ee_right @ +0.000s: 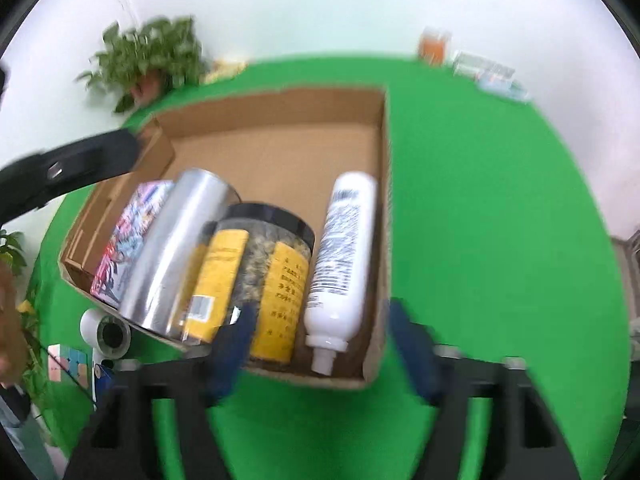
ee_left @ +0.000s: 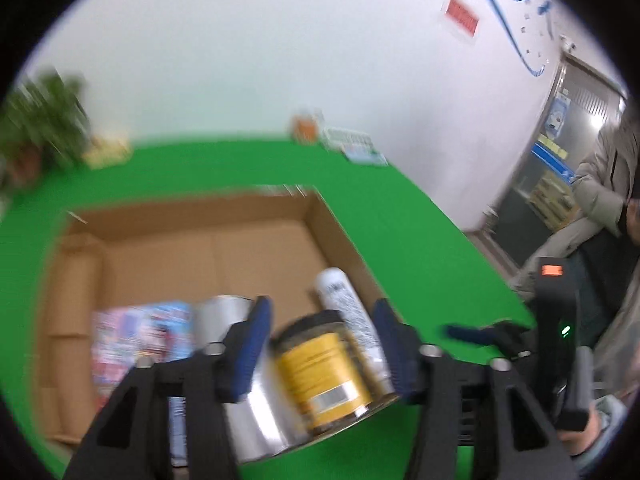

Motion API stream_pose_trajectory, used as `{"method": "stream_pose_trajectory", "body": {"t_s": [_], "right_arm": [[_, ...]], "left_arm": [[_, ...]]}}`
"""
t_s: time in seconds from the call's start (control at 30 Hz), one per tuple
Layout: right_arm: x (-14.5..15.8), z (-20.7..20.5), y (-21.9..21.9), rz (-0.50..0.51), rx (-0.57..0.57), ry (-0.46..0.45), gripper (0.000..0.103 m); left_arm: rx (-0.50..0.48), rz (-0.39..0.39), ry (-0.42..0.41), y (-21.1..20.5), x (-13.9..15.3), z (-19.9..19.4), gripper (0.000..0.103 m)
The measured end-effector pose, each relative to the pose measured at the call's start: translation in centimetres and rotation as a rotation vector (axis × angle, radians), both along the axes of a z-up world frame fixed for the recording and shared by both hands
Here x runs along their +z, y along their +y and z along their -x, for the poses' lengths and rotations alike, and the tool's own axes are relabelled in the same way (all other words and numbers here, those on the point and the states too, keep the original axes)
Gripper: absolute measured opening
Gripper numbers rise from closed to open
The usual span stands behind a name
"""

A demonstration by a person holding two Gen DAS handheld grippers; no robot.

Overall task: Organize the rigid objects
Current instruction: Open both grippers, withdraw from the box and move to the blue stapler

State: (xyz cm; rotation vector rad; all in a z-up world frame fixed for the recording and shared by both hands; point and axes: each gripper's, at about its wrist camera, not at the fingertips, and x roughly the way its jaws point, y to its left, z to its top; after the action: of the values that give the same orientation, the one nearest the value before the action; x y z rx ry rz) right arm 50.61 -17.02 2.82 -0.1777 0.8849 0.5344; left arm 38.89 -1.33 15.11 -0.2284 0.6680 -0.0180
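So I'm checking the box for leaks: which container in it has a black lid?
The yellow-labelled jar, lying between the silver can and the white bottle; neither of those shows a black lid.

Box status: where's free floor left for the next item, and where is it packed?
Free: the box floor behind the jar, can and bottle, up to the far wall. Crowded: the near edge, where colourful pack, can, jar and bottle lie side by side.

Motion blur smears the small orange and pale boxes [ee_right: 464,58] at the green bench's [ee_right: 480,200] far edge; their labels can't be read.
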Motion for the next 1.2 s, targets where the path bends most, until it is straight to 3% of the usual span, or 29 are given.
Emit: {"method": "stream_pose_trajectory", "body": {"t_s": [0.03,0.1,0.17,0.33,0.5,0.97,1.0,1.03,1.07,1.1,1.17,1.2], "right_arm": [[0.5,1.6,-0.3,-0.008,-0.022,-0.047,0.102],[0.6,4.6,-0.9,-0.006,-0.031,-0.093,0.102],[1.1,7.2,-1.4,0.005,-0.031,-0.141,0.102],[3.8,14.3,-1.7,-0.048,-0.042,-0.235,0.102],[4.9,19.7,-1.6,-0.087,-0.041,-0.281,0.102],[3.9,26.0,-2.8,-0.085,-0.016,-0.270,0.102],[3.7,26.2,-2.8,-0.081,-0.017,-0.270,0.102],[3.5,26.3,-2.8,-0.076,-0.012,-0.264,0.100],[3.1,26.5,-2.8,-0.071,0.002,-0.253,0.083],[2.8,26.6,-2.8,-0.059,0.002,-0.247,0.058],[2.4,26.7,-3.1,-0.060,-0.004,-0.235,0.058],[2.1,26.7,-3.3,-0.085,0.002,-0.226,0.072]], "left_arm": [[0.034,-0.037,-0.057,0.1,0.8,1.9,0.085],[0.101,-0.095,-0.172,0.3,2.4,5.7,0.091],[0.132,-0.141,-0.215,0.4,3.4,8.5,0.091],[0.199,-0.234,-0.210,0.6,4.5,13.2,0.091],[0.196,-0.300,-0.203,-0.5,4.6,17.0,0.091],[0.214,-0.267,-0.148,-2.4,1.9,22.0,0.091],[0.229,-0.248,-0.132,-2.2,1.3,22.1,0.085],[0.237,-0.225,-0.121,-2.0,0.9,22.2,0.048],[0.236,-0.189,-0.097,-1.7,0.3,22.1,0.025],[0.220,-0.142,-0.062,-1.2,-0.3,21.8,0.005],[0.232,-0.100,-0.056,-0.6,-1.0,21.9,0.008],[0.249,-0.102,-0.062,-0.6,-1.3,21.9,0.022]]}}
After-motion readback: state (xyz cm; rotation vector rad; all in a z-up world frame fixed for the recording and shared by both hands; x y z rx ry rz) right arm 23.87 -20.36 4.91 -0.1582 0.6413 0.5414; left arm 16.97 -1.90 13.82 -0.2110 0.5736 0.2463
